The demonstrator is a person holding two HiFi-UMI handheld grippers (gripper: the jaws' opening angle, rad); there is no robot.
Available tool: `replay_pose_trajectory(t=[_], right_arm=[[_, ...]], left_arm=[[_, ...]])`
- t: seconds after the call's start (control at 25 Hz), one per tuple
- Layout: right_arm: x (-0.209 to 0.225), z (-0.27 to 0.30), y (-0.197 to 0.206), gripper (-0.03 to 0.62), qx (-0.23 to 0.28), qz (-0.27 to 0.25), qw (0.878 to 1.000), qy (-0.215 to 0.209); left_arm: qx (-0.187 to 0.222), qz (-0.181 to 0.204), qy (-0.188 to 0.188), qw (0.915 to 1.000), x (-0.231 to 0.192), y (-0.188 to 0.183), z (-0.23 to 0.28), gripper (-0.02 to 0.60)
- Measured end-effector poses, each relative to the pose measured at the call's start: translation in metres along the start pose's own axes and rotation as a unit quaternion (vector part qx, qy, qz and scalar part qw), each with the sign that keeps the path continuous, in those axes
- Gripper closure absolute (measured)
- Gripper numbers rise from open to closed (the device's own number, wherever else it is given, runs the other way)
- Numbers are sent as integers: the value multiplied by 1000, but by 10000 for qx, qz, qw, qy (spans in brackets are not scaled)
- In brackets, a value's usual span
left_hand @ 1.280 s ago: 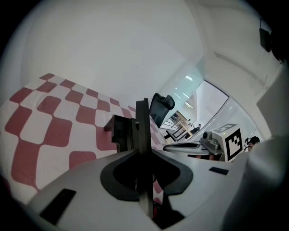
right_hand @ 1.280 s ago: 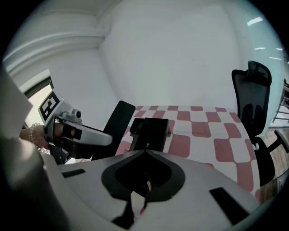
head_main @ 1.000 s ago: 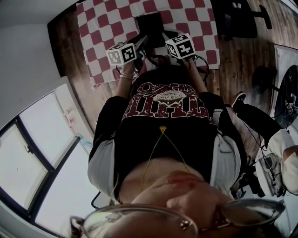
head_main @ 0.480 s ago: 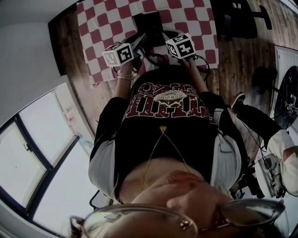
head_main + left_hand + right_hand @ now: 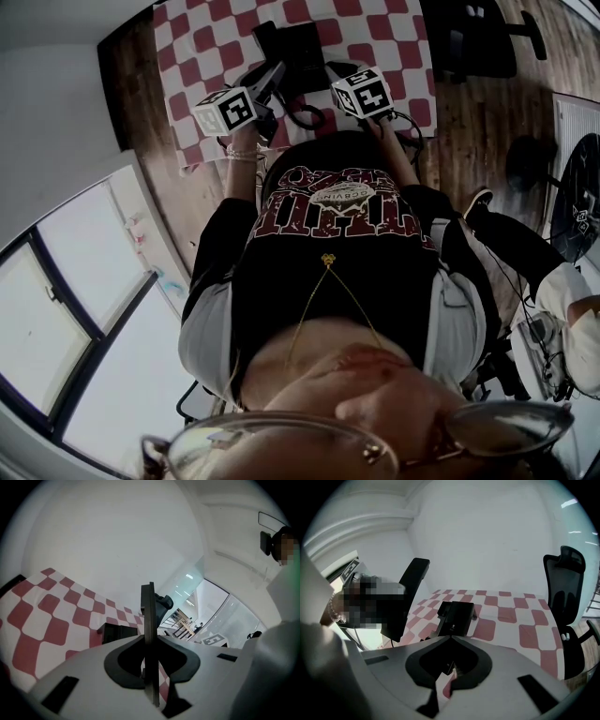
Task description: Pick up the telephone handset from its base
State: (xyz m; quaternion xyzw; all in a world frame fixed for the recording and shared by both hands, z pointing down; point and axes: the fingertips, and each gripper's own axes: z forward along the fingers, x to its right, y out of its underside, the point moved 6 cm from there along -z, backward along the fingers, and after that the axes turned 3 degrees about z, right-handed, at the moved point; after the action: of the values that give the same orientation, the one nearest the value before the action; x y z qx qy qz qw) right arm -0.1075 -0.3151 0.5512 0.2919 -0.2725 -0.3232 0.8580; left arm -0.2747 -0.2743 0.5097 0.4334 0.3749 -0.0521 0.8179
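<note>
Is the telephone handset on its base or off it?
Off. The left claw is shut on the handset, held in the air, clear of the base, which sits on the checkered cloth.

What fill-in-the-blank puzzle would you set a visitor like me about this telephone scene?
The tablecloth is checked white and ____.
The fingers of the left gripper hold the handset, which is coloured ____.
On or off: the handset is ____ the telephone base.
Missing words: red; black; off.
</note>
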Motion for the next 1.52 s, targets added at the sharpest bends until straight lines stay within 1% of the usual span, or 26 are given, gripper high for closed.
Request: replay_pose_trajectory(t=[0.2, 0.4, 0.6, 0.76, 0.88, 1.08, 1.24, 1.52], right_arm=[[3, -7, 2, 577, 13, -9, 10000, -4], [3, -13, 4, 577, 15, -18, 10000, -23], [2, -16, 5, 577, 31, -23, 10000, -76], [4, -18, 8, 577, 111, 46, 9999, -94], [5, -21, 7, 577, 193, 63, 9997, -119], [7, -24, 7, 577, 233, 112, 9996, -111], [6, -26, 7, 577, 242, 130, 9996, -113], [11, -31, 5, 577, 360, 207, 9990, -158]], left_arm=[[172, -67, 74, 9998, 10, -9, -6, 503], [358, -42, 141, 9993, 24, -19, -12, 503], [603, -148, 311, 9976, 30, -26, -17, 503], [629, 4, 215, 9978, 43, -38, -23, 503], [769, -71, 381, 9963, 46, -41, -26, 503], [969, 48, 567, 9937, 63, -54, -31, 503], [1111, 24, 713, 9912, 71, -61, -38, 503], [1235, 121, 734, 9896, 85, -72, -43, 503]])
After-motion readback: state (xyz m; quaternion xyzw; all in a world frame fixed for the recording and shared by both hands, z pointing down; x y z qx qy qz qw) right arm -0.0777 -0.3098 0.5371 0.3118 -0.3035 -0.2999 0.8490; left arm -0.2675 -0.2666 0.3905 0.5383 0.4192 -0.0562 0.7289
